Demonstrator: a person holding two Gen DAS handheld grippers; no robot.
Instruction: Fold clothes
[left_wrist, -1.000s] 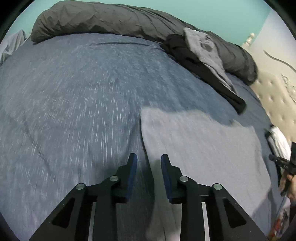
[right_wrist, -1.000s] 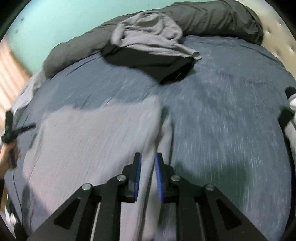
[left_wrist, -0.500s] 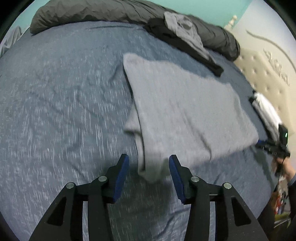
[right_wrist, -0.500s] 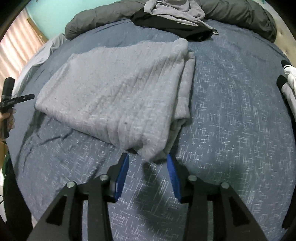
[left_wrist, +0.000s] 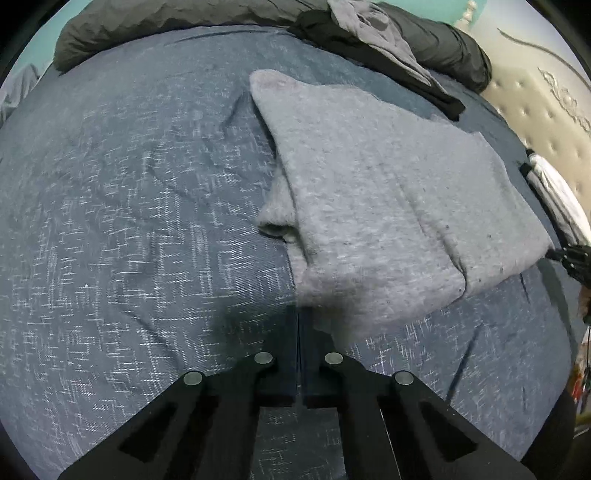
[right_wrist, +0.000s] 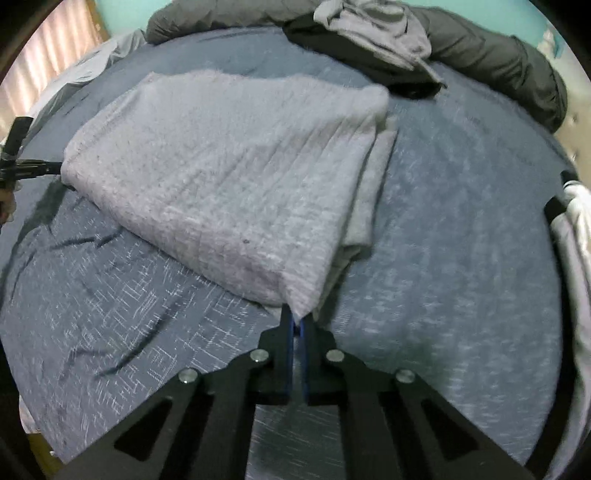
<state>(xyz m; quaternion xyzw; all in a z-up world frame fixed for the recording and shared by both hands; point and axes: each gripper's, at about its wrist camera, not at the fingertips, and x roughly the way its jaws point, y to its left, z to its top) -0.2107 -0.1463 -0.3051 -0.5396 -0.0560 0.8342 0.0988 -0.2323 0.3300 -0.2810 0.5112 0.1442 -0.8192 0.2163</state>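
A folded grey knit garment (left_wrist: 388, 206) lies flat on the blue bed cover (left_wrist: 129, 221). My left gripper (left_wrist: 298, 314) is shut, its tips pinching the garment's near left corner, where cloth drapes over the right finger. In the right wrist view the same garment (right_wrist: 229, 177) spreads to the upper left, and my right gripper (right_wrist: 297, 321) is shut on its near corner, with cloth caught between the blue pads. Each gripper also shows at the edge of the other's view: the right gripper (left_wrist: 565, 254), the left gripper (right_wrist: 33, 171).
A heap of black and grey clothes (left_wrist: 369, 40) rests against a dark rolled duvet (left_wrist: 166, 26) at the far side of the bed. White fabric (left_wrist: 554, 192) lies at the right edge by a tufted headboard (left_wrist: 546, 103). A curtain (right_wrist: 55, 48) hangs at the left.
Both grippers stood open around the garment's near corners half a second ago; now both have shut on them. Before that they swept back across the bed, laying the garment down folded.
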